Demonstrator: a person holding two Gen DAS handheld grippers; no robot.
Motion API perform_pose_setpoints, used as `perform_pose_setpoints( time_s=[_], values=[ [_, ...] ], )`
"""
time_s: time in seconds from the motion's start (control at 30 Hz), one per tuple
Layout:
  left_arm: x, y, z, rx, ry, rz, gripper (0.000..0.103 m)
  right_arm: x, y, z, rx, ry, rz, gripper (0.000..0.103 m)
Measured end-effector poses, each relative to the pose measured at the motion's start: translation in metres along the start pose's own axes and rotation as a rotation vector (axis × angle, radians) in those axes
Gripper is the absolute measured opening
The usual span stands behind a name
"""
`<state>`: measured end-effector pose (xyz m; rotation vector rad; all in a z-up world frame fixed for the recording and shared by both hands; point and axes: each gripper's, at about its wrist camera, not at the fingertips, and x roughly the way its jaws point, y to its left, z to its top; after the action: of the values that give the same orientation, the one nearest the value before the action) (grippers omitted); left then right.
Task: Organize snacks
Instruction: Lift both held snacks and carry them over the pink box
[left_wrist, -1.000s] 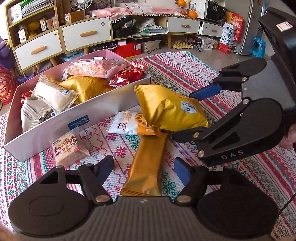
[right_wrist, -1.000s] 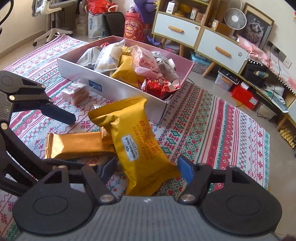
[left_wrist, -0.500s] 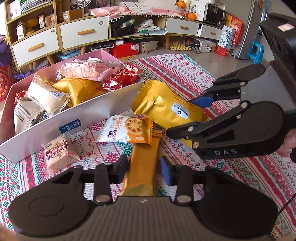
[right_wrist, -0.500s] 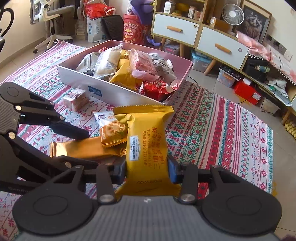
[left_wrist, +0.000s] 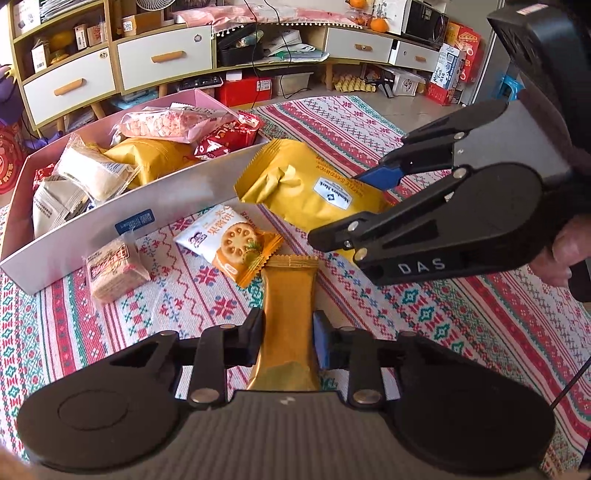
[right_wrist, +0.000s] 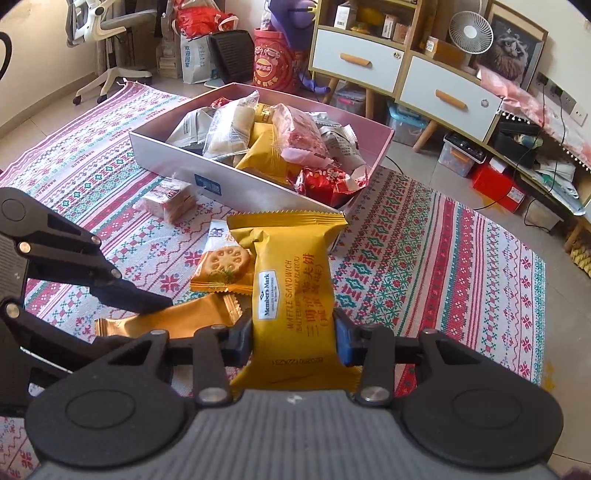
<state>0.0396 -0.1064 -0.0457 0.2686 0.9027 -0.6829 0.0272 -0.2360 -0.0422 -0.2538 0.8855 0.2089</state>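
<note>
left wrist view: the left tongs (left_wrist: 288, 334), whose jaws have just been closing, clamp the near half of a long golden snack bar (left_wrist: 290, 314); its far end lies on the patterned rug (left_wrist: 461, 325). just beyond that end rests a white-and-orange biscuit packet (left_wrist: 231, 242), and to its left a small clear-wrapped cracker pack (left_wrist: 112, 267) lies against the front wall of the pink cardboard box (left_wrist: 177, 199), which is filled with assorted snack bags. on the right, the right tongs (left_wrist: 373, 206) grip a yellow waffle sandwich packet (left_wrist: 306, 188) that slants toward the box corner; a hand (left_wrist: 565, 251) holds their handle at the frame edge

right wrist view: the right tongs (right_wrist: 294, 338) pinch the yellow waffle sandwich packet (right_wrist: 291, 280) across its lower part, its crimped top edge reaching toward the near corner of the pink cardboard box (right_wrist: 258, 192). the white-and-orange biscuit packet (right_wrist: 221, 266) lies just left of it, partly tucked behind. further left, the left tongs (right_wrist: 147, 310) hold the long golden snack bar (right_wrist: 177, 321) low over the patterned rug (right_wrist: 424, 258), and the small clear-wrapped cracker pack (right_wrist: 170, 199) sits beside the box wall
</note>
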Motion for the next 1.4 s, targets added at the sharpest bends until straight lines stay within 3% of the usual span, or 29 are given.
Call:
perform_pose_setpoints(
  time_s=[0.83, 1.4],
  values=[
    [-0.049, 0.013, -0.009, -0.045, -0.023, 0.044, 0.034, -0.022, 0.018, 0.01, 0.047, -0.023, 0.016, 0.039],
    [-0.074, 0.081, 0.009, -0.174, -0.066, 0.155, 0.034, -0.018, 0.027, 0.039, 0.168, -0.062, 0.048, 0.039]
  ],
)
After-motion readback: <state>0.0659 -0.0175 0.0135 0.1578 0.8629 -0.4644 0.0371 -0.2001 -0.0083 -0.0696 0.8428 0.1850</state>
